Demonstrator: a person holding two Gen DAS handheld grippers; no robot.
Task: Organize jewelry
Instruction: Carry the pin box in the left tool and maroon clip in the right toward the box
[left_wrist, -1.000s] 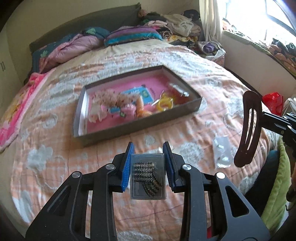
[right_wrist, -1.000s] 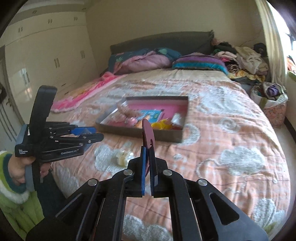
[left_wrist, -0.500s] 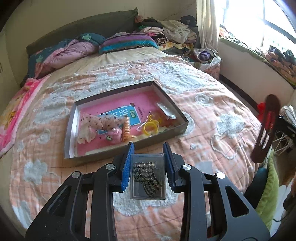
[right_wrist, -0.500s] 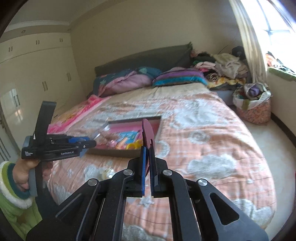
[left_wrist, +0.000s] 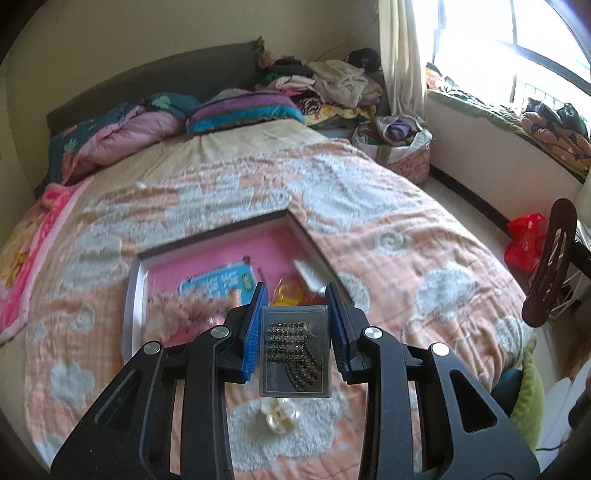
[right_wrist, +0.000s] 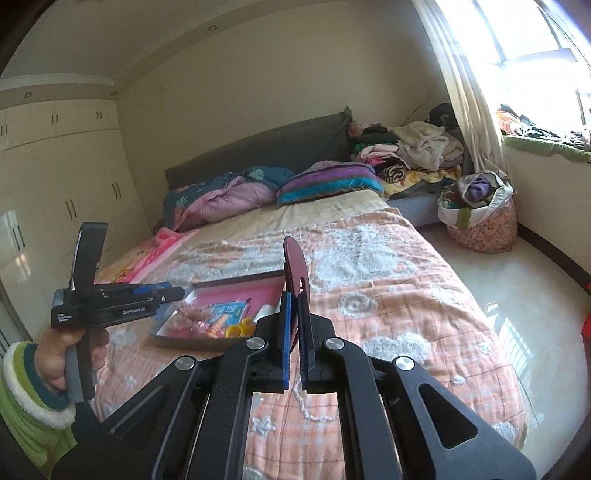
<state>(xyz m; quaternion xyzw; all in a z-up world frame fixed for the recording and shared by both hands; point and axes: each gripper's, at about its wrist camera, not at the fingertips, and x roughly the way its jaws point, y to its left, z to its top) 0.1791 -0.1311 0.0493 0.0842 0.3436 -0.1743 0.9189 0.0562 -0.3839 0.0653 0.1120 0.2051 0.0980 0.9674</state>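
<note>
Both hands are loaded, and nothing they carry has gone into the tray yet. The left tool (left_wrist: 295, 328) is clamped on a small clear case (left_wrist: 294, 350) with dark beaded strands inside; the blue pads press its two sides and it hangs in the air over the near part of the bed (left_wrist: 406, 236). The right tool (right_wrist: 293, 339) is pinched tight on a long dark red hair clip (right_wrist: 293, 269), which stands upright out of the jaws; in the left wrist view that same clip shows at the far right edge, well apart from the tray.

The shallow tray (left_wrist: 132, 295) with its pink floor lies on the quilt just beyond the left tool, a little to the left. It already has things in it: a blue card (left_wrist: 218, 282), something yellow (left_wrist: 286, 293) near the right wall, a white packet (left_wrist: 308, 275), and some pale pinkish pieces at the near left that are too blurred to name. So I judge a good part of the sorting done.

What is left, as I read it: the case and the clip each need a place in the tray. One small pale, pearly piece (left_wrist: 279, 415) lies loose on the quilt below the case, outside the tray. I can see no other stray jewelry on the bed from here, though the tools hide much of the near quilt.
</note>
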